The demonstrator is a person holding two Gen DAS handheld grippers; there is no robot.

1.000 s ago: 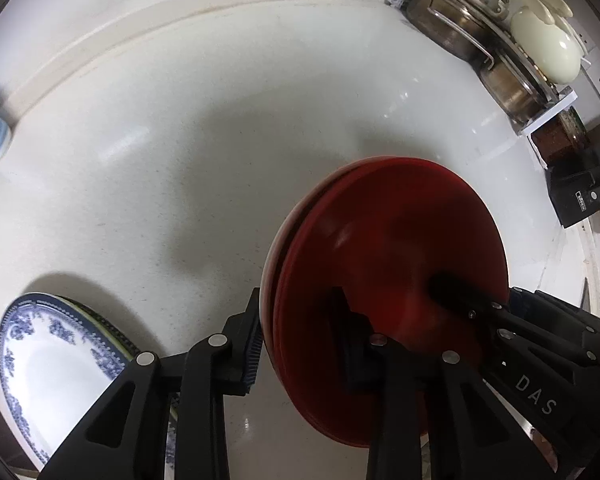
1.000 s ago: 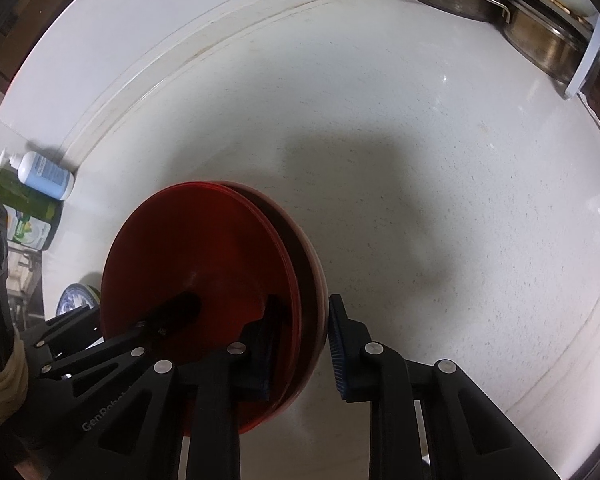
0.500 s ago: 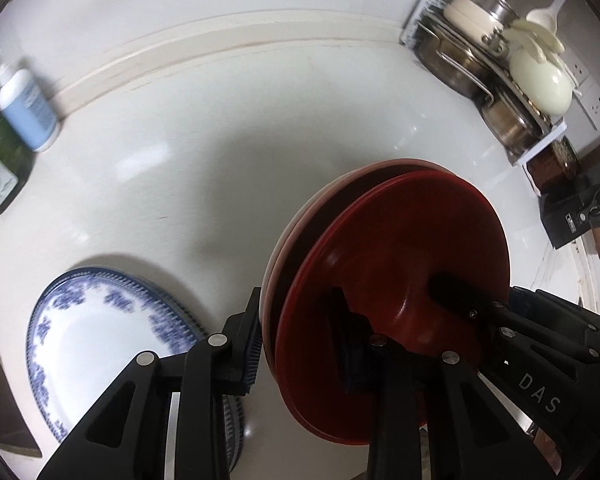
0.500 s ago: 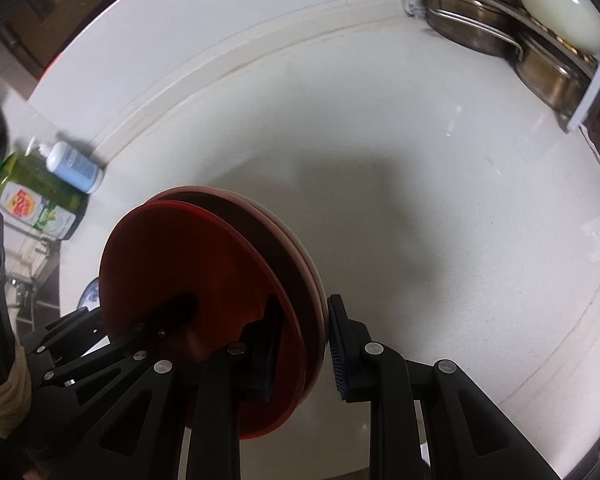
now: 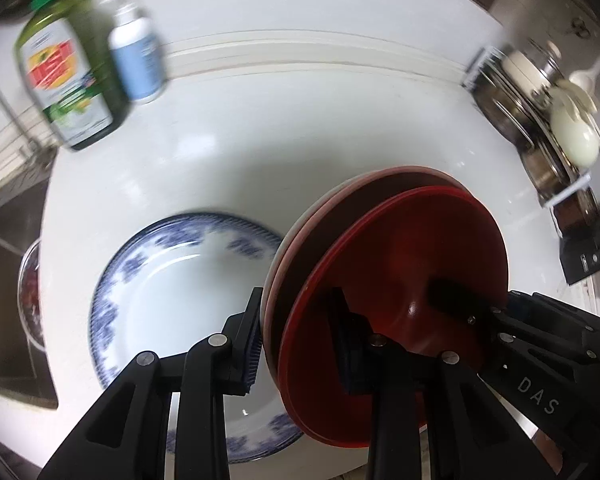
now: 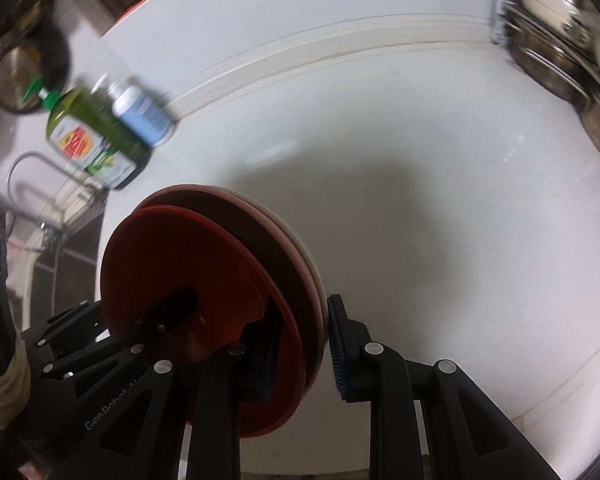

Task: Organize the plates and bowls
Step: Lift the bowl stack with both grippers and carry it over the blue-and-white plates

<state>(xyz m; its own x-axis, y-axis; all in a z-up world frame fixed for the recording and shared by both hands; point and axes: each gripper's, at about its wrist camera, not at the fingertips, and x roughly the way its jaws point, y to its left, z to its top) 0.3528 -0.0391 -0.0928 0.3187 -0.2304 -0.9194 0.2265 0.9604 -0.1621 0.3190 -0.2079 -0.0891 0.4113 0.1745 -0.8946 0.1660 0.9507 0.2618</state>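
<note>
Since the earlier frames, both my grippers have carried the red stack across the tabletop (image 5: 320,128) toward its sink-side edge; the blue plate (image 5: 172,304) now lies largely under the load, and the soap bottles (image 5: 68,76) at the back edge have come into view.

State of the jaws: left gripper (image 5: 296,340) is narrowly set, closed on one rim of the stack (image 5: 400,280); right gripper (image 6: 300,348) likewise on the opposite rim (image 6: 204,292). The stack is held on edge, clear of the tabletop, with paler plates behind the red ones.

Recommendation for the step in hand, as I judge it: centre the stack over the blue plate, bring both hands level together, and lower slowly. Uneven tilt risks the plates sliding apart. Release only once the load rests.
</note>
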